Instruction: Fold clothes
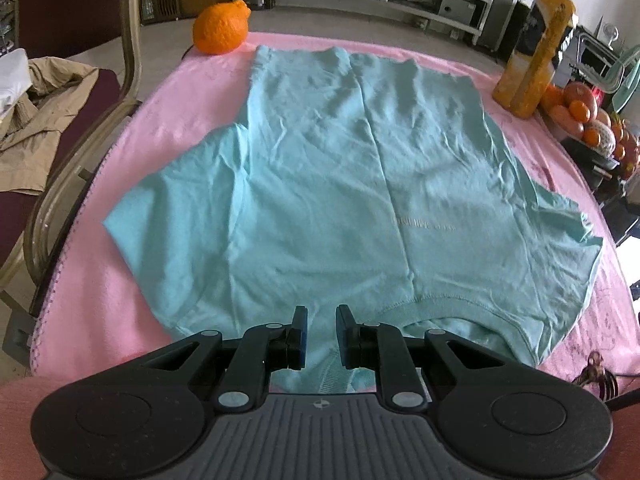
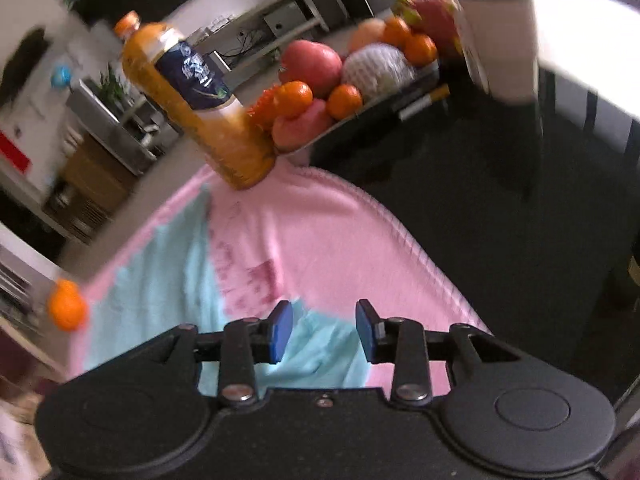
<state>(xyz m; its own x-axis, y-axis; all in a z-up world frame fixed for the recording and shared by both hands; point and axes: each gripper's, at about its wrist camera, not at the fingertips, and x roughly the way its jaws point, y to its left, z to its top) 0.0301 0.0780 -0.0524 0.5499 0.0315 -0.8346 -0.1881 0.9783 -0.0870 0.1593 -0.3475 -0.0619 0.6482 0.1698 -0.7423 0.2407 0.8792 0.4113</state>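
We are holding our left gripper [image 1: 321,322] and right gripper [image 2: 324,326] with jaws parted, gripping nothing, over the wrinkled light-blue cotton T-shirt [image 1: 352,184] lying flat on the pink blanket [image 1: 188,92].

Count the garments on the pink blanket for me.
1: a teal T-shirt spread flat across the blanket, collar nearest the left gripper. Nothing shows beneath it, though a hidden layer can't be ruled out.
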